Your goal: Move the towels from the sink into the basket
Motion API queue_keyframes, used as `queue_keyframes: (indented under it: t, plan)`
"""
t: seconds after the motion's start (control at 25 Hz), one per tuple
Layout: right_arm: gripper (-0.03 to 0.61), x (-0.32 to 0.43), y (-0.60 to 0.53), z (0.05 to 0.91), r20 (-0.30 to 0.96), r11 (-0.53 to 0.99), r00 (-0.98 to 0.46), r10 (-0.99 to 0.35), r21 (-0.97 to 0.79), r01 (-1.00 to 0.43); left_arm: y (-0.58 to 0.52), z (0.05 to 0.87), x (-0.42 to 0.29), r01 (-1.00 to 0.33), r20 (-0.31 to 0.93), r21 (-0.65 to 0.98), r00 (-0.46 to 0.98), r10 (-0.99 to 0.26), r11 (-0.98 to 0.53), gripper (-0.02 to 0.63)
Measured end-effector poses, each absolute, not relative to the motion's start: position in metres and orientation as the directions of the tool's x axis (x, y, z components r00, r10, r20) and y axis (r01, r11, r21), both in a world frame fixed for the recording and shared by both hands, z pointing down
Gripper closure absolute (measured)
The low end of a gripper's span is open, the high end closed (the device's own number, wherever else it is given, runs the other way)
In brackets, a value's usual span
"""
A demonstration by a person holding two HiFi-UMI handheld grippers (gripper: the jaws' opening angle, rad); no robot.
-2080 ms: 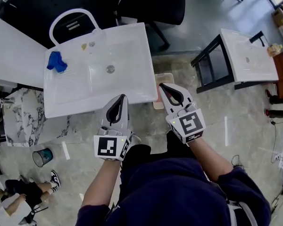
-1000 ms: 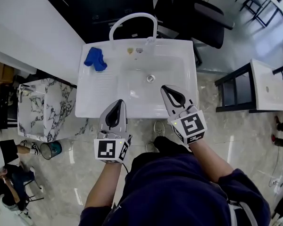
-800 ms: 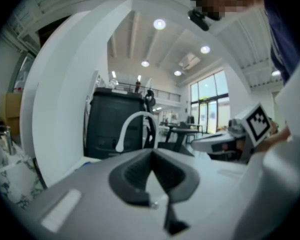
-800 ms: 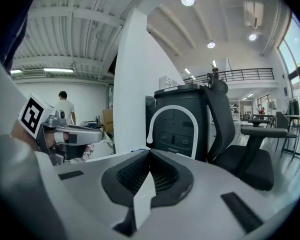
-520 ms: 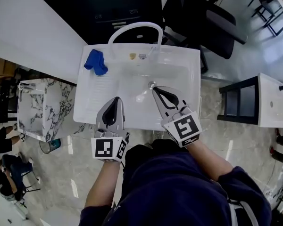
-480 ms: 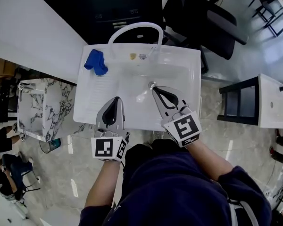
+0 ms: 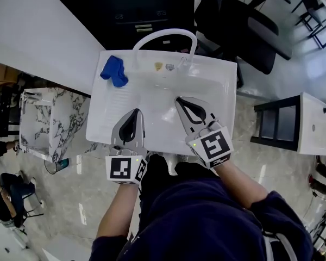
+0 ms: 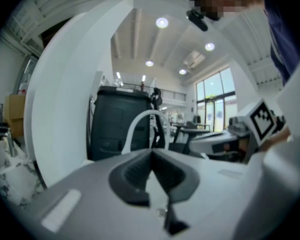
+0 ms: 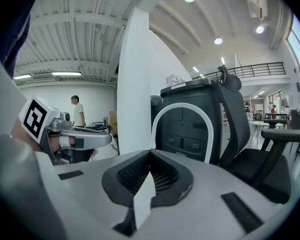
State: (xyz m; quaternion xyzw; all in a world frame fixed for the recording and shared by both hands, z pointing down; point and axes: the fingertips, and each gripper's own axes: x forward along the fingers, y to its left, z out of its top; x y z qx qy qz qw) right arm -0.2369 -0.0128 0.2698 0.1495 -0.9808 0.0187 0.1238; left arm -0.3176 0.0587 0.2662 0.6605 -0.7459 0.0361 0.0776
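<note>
Towels in view: one, a blue towel (image 7: pixel 114 71).
Sinks: two. A white sink (image 7: pixel 217 113) lies straight ahead; a second white sink top (image 7: pixel 314 128) rests on a black frame at the right edge.
Claws: two, one in each hand, each with a marker cube on top.
Other things: one white arch (image 7: pixel 164 34) at the sink's back edge, one black office chair (image 7: pixel 252 23) behind the sink, one marble-topped stand (image 7: pixel 41 118) to the left.
Towel's look: bright blue, crumpled into a small, loose heap.
Towel's place: on the flat left shelf of the sink near the back corner, outside the basin and well apart from both claws.
Left claw (image 7: pixel 136 113): jaws pressed together with nothing between them; held over the sink's front rim, pointing towards the back edge.
Right claw (image 7: pixel 179 99): jaws closed and empty; held out over the basin, tip angled slightly left.
Arms: both forearms reach forward side by side from a dark blue top.
</note>
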Motion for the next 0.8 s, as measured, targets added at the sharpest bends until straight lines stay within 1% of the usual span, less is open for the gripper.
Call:
queue_keyframes:
  t: [0.28, 0.8]
  plan:
    - [0.569, -0.273, -0.006, 0.276, 0.262, 0.949, -0.916, -0.303, 0.001, -0.314, 0.06, 0.273, -0.351, -0.994, 0.17, 0.057, -0.082, -0.982, 0.093, 0.611]
    - [0.569, -0.364, 0.005, 0.289, 0.298, 0.938, -0.895, -0.331, -0.004, -0.348, 0.068, 0.29, -0.441, -0.994, 0.192, 0.092, -0.04, -0.981, 0.059, 0.612]
